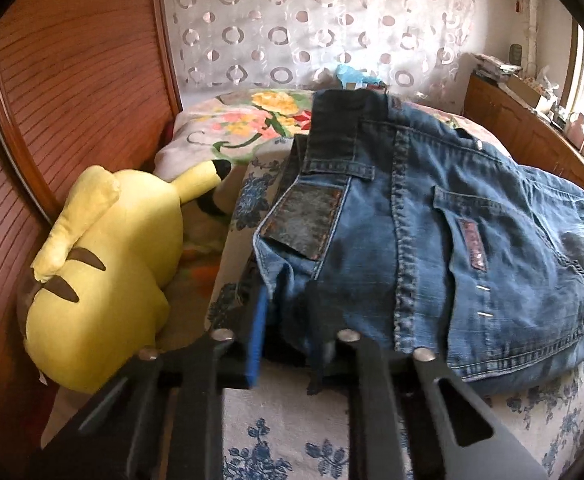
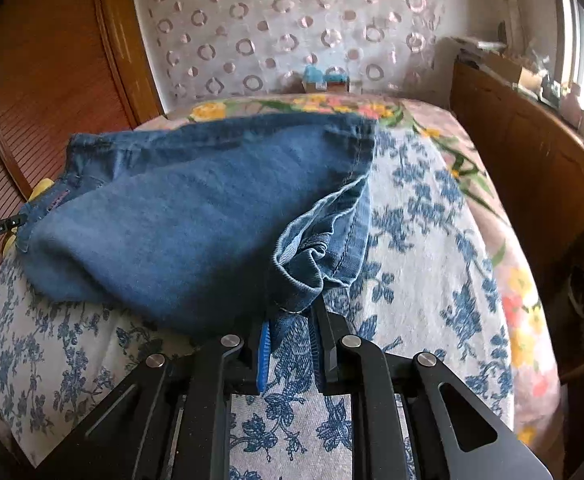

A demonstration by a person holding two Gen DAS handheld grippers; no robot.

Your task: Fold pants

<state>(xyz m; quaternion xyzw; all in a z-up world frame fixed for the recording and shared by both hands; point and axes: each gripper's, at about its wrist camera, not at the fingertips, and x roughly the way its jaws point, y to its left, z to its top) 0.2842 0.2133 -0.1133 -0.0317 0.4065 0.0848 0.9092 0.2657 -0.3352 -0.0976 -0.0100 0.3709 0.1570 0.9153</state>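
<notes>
Jeans point(image 1: 432, 240) lying folded over on the bed point(image 2: 432, 240), waistband end to the left near a yellow plush toy point(image 1: 103, 264), hem end to the right; probably held at both ends to keep the fold square. Left claw point(image 1: 292, 328) low and level at the near waistband corner, fingers apart with denim bunched between them, grip not clearly closed. Right claw point(image 2: 292, 332) likewise low, reaching forward, pinched narrowly on the bunched hem point(image 2: 312, 268). Wooden cabinet point(image 2: 532, 168) along the right.

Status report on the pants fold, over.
Left gripper at jeans waist end, grip unclear. Right gripper jaws around hem. Yellow plush beside bed edge, clear of the denim.
</notes>
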